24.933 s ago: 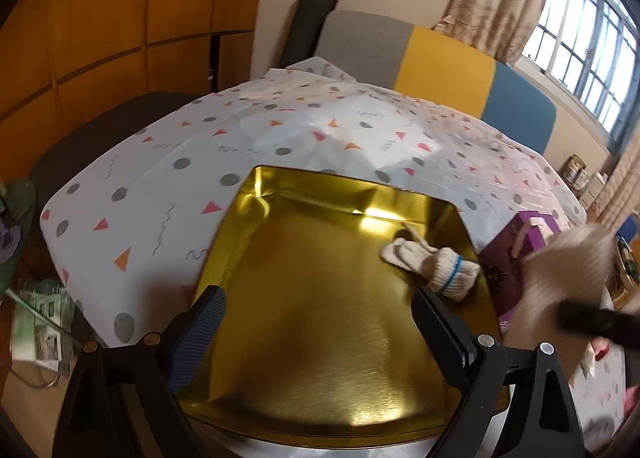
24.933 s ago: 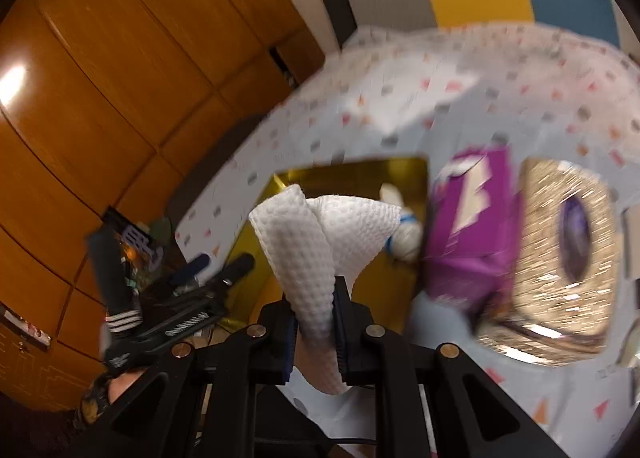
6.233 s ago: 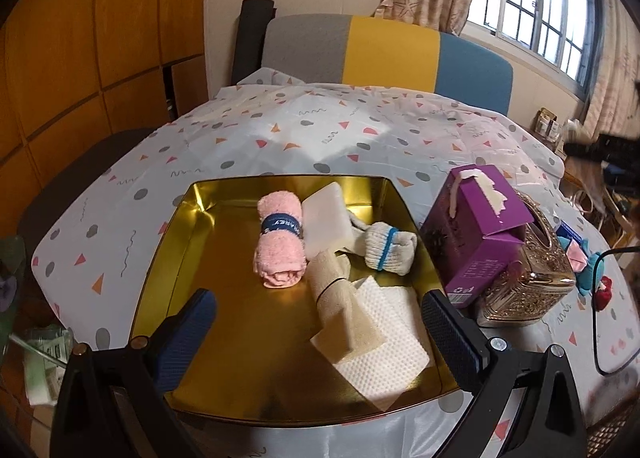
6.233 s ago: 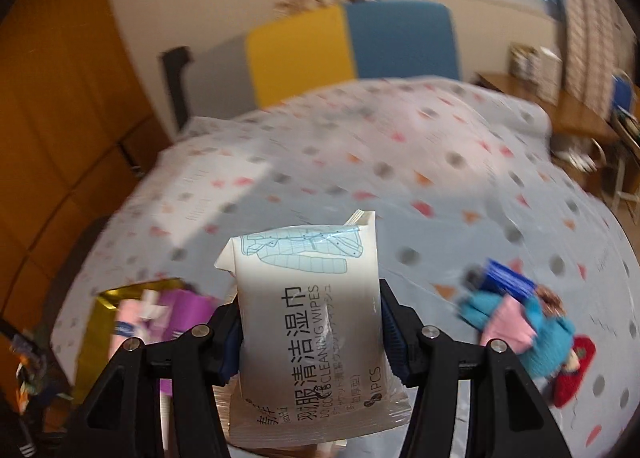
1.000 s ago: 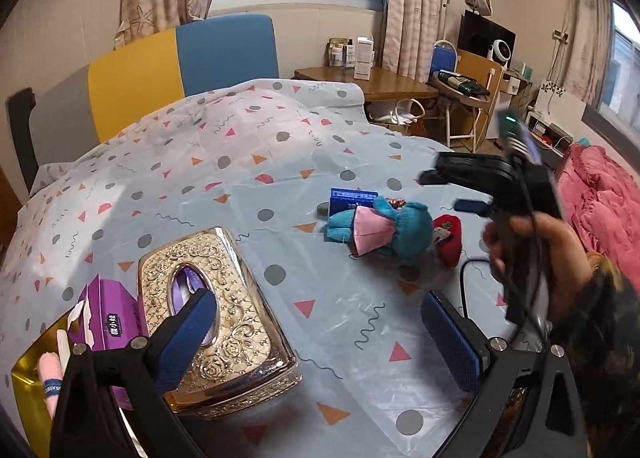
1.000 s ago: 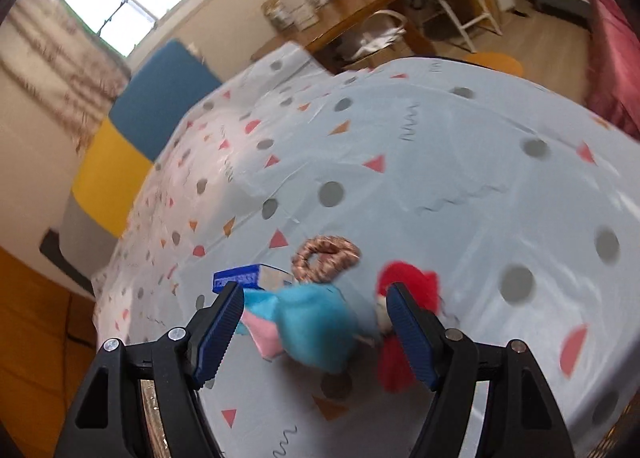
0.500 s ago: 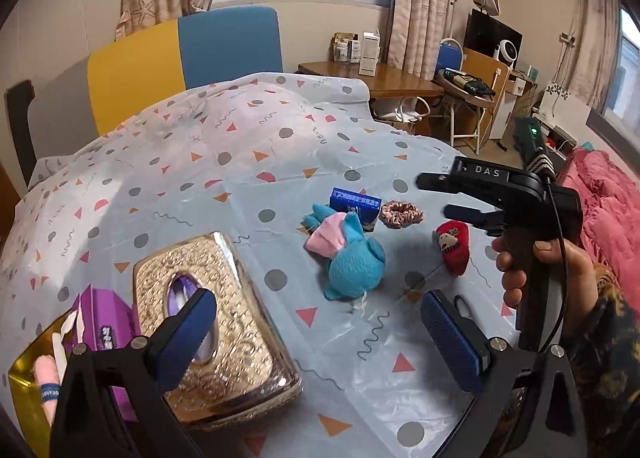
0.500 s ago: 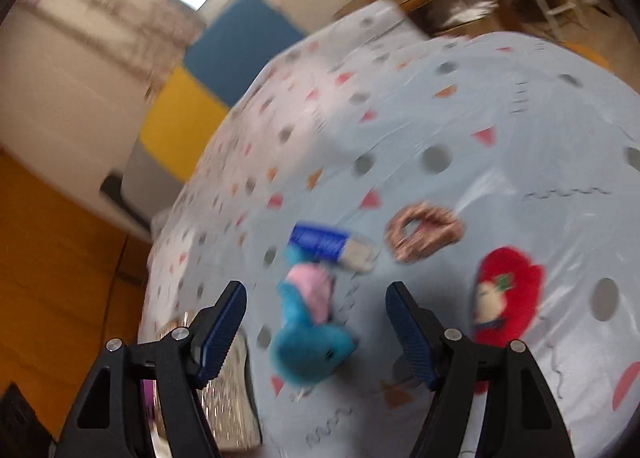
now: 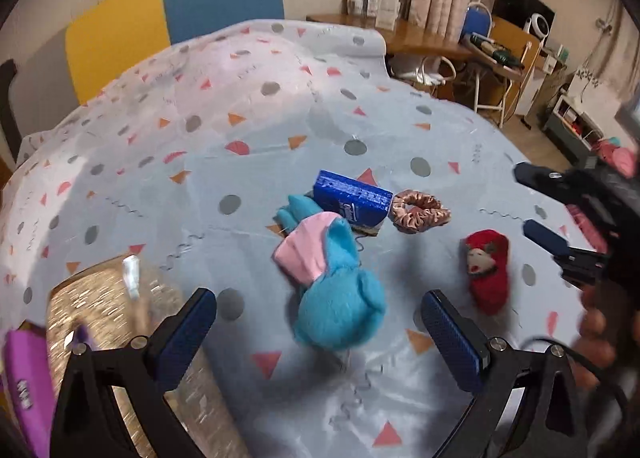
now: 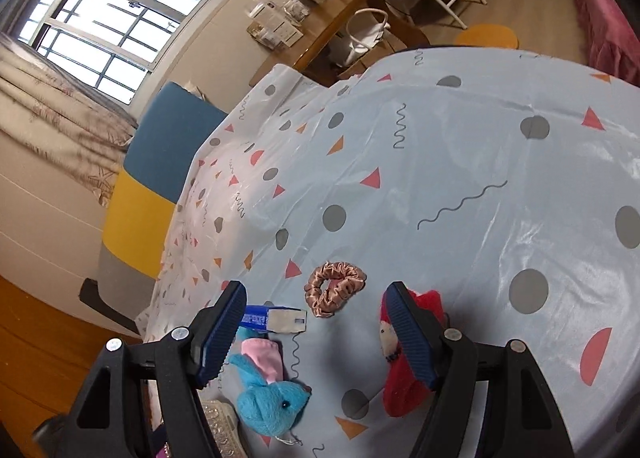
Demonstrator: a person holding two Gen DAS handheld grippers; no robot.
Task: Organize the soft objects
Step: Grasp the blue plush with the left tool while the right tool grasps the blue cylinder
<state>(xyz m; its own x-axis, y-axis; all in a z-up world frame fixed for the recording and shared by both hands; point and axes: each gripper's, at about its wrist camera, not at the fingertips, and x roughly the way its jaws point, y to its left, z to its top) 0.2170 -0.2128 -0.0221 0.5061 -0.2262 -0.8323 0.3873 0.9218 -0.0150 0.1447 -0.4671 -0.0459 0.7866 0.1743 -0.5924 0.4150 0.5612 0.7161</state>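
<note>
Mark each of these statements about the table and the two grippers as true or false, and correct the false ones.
1. The blue plush toy lies on the tablecloth, held by no gripper. True.
2. The left gripper is shut on the red plush toy. False: its jaws are open and empty, with the blue toy lying between and beyond them.
3. The pink scrunchie lies beside the blue tissue pack. True.
4. The right gripper holds the scrunchie. False: its jaws are open and empty; the scrunchie lies on the cloth.
5. The red toy sits on top of the blue toy. False: they lie apart.
</note>
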